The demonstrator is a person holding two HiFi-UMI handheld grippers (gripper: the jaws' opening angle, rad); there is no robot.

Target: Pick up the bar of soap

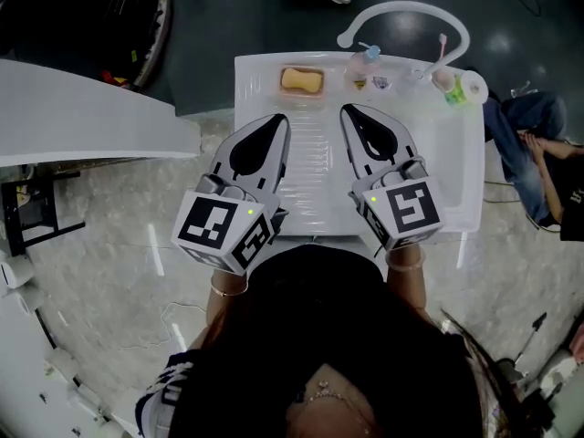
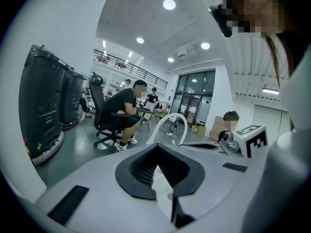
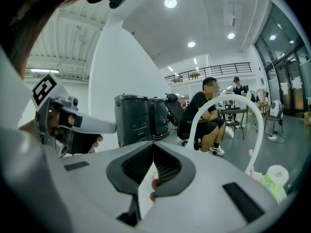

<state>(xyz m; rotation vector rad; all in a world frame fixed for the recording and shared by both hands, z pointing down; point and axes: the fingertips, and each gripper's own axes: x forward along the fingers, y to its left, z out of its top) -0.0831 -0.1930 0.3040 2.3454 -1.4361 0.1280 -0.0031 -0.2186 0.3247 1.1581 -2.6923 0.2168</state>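
The bar of soap is yellow-orange and lies on the back left ledge of the white sink unit. My left gripper hovers over the basin, its tips a short way in front of the soap, jaws shut and empty. To its right my right gripper is level with it, also shut with nothing held. In the left gripper view the left gripper has its jaws closed together, and so does the right gripper in its own view. Neither gripper view shows the soap.
A curved white faucet arches over the sink's back edge. Beside it stand a pink bottle, a toothbrush, a green cup and a white roll. A person sits to the right; a white counter lies left.
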